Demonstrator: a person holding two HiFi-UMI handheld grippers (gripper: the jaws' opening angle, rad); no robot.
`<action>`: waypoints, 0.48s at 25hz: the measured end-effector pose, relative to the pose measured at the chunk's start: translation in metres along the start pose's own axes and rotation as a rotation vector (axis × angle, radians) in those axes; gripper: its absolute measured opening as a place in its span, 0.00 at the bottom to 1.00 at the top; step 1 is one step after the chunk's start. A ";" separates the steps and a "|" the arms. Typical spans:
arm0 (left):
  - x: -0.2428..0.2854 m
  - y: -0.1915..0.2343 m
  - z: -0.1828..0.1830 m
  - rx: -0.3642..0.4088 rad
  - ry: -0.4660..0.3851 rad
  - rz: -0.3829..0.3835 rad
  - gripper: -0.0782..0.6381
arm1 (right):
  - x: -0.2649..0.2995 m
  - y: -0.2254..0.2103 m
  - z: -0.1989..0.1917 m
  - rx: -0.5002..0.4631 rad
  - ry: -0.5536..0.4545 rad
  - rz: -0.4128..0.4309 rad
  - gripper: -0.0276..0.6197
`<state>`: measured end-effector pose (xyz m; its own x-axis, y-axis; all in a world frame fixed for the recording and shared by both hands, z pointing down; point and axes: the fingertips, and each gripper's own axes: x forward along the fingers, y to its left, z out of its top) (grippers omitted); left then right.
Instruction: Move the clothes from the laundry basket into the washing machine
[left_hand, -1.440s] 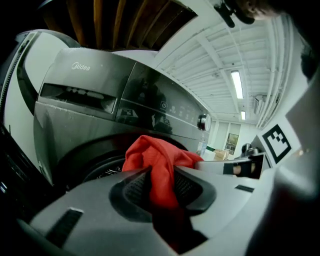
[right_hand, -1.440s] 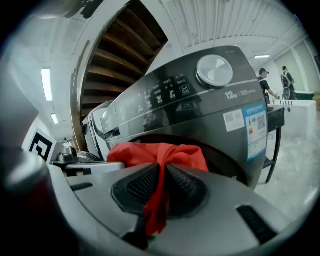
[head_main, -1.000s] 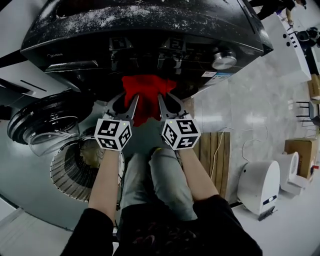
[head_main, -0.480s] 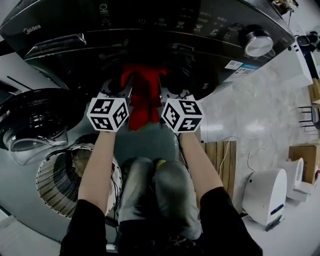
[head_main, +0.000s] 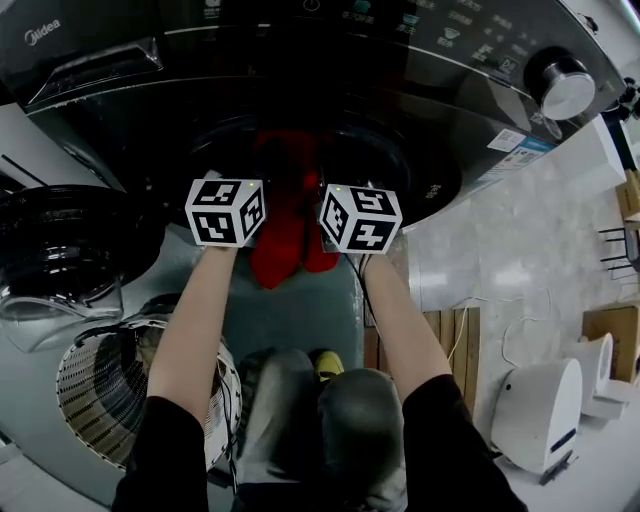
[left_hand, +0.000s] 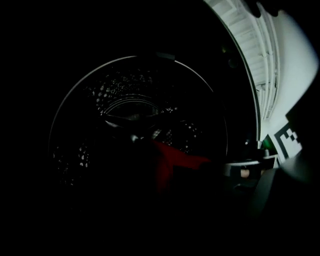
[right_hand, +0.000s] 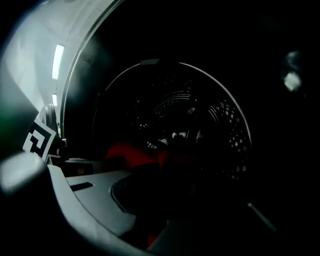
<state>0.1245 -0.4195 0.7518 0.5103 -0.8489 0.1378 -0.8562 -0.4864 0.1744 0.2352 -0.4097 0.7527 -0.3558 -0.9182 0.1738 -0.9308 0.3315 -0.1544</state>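
Two tongs are working at the washer (head_main: 430, 70) mouth. The left tongs (head_main: 226, 210) and right tongs (head_main: 358, 215) are each gripping the red garment (head_main: 283, 235), one at either side of it. The left gripper view is very dark, so I am judging that grip from the cloth running up to the jaws; the right gripper view is showing red between its jaws. The garment is straddling the lower edge of the opening: its top is lying inside the drum (left_hand: 135, 100) and its tail is hanging down the front outside. It is reading as light, soft and limp, likely to snag on the rim or slide back out. I am judging that holds at its two upper edges, spread apart, suit it best. The drum is showing nothing besides this cloth. The basket (head_main: 95, 400) is standing at lower left, below the open door (head_main: 60, 250); its contents are too dim to identify.
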 end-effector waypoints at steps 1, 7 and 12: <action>0.003 0.002 -0.003 -0.003 0.005 0.006 0.27 | 0.004 -0.002 -0.002 -0.007 0.005 -0.008 0.12; 0.023 0.012 -0.013 -0.025 0.046 -0.007 0.28 | 0.024 -0.014 -0.010 0.002 0.037 -0.067 0.12; 0.037 0.026 -0.005 -0.053 0.018 0.020 0.28 | 0.046 -0.015 0.003 -0.013 0.013 -0.073 0.12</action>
<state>0.1219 -0.4626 0.7664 0.4951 -0.8541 0.1595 -0.8609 -0.4575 0.2226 0.2329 -0.4581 0.7599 -0.2880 -0.9371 0.1970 -0.9552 0.2666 -0.1282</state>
